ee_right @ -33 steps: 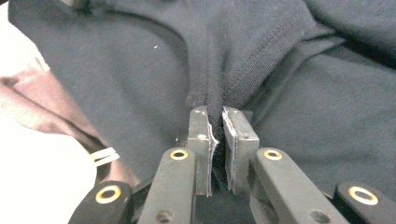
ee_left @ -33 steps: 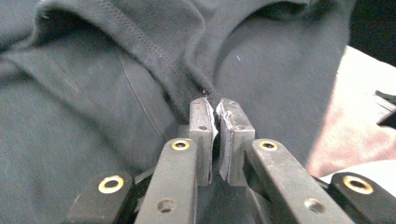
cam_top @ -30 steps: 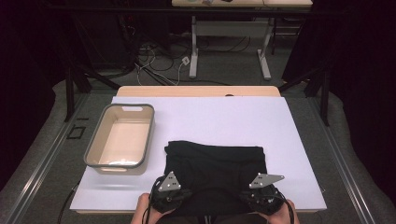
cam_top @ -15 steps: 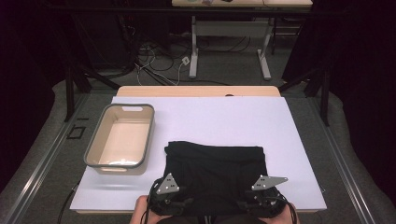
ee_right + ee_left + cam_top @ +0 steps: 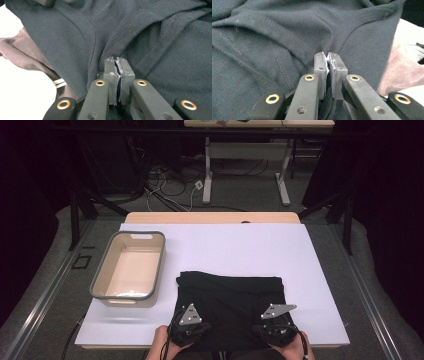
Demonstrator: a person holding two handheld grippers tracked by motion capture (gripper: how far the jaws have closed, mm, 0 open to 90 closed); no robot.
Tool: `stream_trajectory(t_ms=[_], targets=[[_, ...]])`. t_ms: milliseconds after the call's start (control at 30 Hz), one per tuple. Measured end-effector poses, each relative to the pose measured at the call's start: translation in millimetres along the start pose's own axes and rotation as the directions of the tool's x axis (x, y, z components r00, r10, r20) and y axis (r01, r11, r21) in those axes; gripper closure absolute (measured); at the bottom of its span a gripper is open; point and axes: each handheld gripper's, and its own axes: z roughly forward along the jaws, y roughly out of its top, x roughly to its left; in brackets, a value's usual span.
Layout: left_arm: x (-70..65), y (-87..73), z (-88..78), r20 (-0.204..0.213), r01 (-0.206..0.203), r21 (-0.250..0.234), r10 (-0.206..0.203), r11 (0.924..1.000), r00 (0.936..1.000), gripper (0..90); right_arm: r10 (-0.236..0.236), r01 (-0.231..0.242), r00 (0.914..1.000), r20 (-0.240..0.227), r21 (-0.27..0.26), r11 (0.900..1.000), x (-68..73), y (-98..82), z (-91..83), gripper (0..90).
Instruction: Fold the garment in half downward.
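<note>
A black garment (image 5: 230, 302) lies folded flat on the white table top (image 5: 240, 245), near its front edge. My left gripper (image 5: 189, 321) sits on the garment's near left part, held by a hand. In the left gripper view its jaws have just been closing and stand together (image 5: 327, 56), with a pucker of the dark cloth (image 5: 274, 37) pinched at their tips. My right gripper (image 5: 276, 319) sits on the near right part. Its jaws have also just been closing and are together (image 5: 116, 60), nipping a stitched fold of the cloth (image 5: 162, 37).
An empty beige bin with a grey rim (image 5: 102, 270) stands on the table's left side, apart from the garment. Bare white table lies beyond and to the right of the garment. Desk legs and cables (image 5: 200, 185) are on the floor behind the table.
</note>
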Motion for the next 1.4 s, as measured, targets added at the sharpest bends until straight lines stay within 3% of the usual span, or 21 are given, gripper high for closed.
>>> stream_trajectory(t_ms=[200, 333, 467, 533, 633, 733, 800, 833, 867, 933, 967, 1033, 1100, 1300, 1400], targets=[[-4.3, -3.3, -15.0, 0.049, 0.023, -0.043, -0.021, 0.9988, 0.9986, 86.0, 0.002, -0.002, 1.0, 0.001, -0.02, 1.0, 4.2, -5.1, -12.3, 89.0], [-8.0, -11.2, -19.2, 0.071, 0.051, -0.021, -0.05, 0.9985, 0.9962, 85.7, 0.01, -0.01, 0.9999, 0.007, -0.005, 1.0, 3.9, -10.5, -15.0, 88.9], [-5.9, -16.6, -13.7, 0.077, 0.05, 0.037, -0.052, 0.9981, 0.9957, 83.1, 0.03, -0.03, 0.9995, 0.013, 0.005, 1.0, 0.9, -12.7, -13.2, 88.3], [-4.8, -14.7, -12.6, 0.078, 0.051, 0.034, -0.054, 0.9981, 0.9955, 75.8, 0.019, -0.018, 0.9996, 0.02, -0.004, 1.0, 0.1, -10.5, -12.7, 82.7], [-7.1, -9.9, -12.4, 0.028, 0.024, 0.033, -0.025, 0.9992, 0.9993, 56.6, 0.017, -0.017, 0.9997, 0.015, -0.035, 0.999, 0.5, -4.2, -12.6, 66.1], [-9.0, -8.8, -9.0, 0.013, 0.009, 0.033, -0.01, 0.9994, 0.9999, 52.5, 0.038, -0.037, 0.9991, 0.02, -0.046, 0.998, 0.3, 3.7, -8.7, 52.4], [-11.0, -9.3, -5.3, -0.005, -0.01, 0.033, 0.01, 0.9994, 0.9999, 55.9, 0.043, -0.041, 0.9984, 0.036, -0.041, 0.998, 0.0, 7.8, -2.7, 45.6], [-11.0, -9.3, -5.3, -0.005, -0.01, 0.033, 0.01, 0.9994, 0.9999, 62.0, 0.045, -0.044, 0.9979, 0.046, -0.033, 0.998, -0.7, 8.9, 0.0, 45.3], [-12.1, -9.4, -3.3, -0.023, -0.041, 0.027, 0.041, 0.9988, 0.9989, 68.1, 0.049, -0.047, 0.9965, 0.068, -0.024, 0.999, -0.7, 9.7, 3.2, 44.6], [-11.4, -9.3, -3.0, -0.024, -0.042, 0.023, 0.043, 0.9988, 0.9988, 77.9, 0.042, -0.041, 0.997, 0.066, -0.012, 0.999, -1.7, 9.5, 5.7, 45.8], [-10.3, -9.5, -2.7, -0.017, -0.043, 0.02, 0.043, 0.9989, 0.9989, 81.6, 0.053, -0.053, 0.9972, 0.053, 0.008, 0.999, -1.0, 7.3, 8.1, 58.2], [-9.4, -9.1, -3.6, -0.012, -0.047, 0.022, 0.048, 0.9986, 0.9988, 85.1, 0.022, -0.023, 0.9957, 0.09, 0.011, 1.0, -0.2, 6.3, 7.9, 73.1], [-9.5, -8.9, -4.5, -0.001, -0.036, 0.012, 0.036, 0.9993, 0.9994, 86.6, 0.027, -0.027, 0.9963, 0.082, 0.005, 1.0, -1.4, 5.5, 6.2, 85.1], [-17.0, -4.8, -14.4, 0.041, -0.018, -0.041, 0.02, 0.999, 0.999, 87.1, 0.022, -0.02, 0.9939, 0.108, -0.022, 1.0, 1.1, 4.8, -10.1, 88.9], [-20.5, -7.0, -12.7, 0.046, -0.032, -0.009, 0.032, 0.9995, 0.9984, 87.0, 0.024, -0.023, 0.9937, 0.109, -0.015, 1.0, 2.1, 0.0, -15.8, 89.0]])
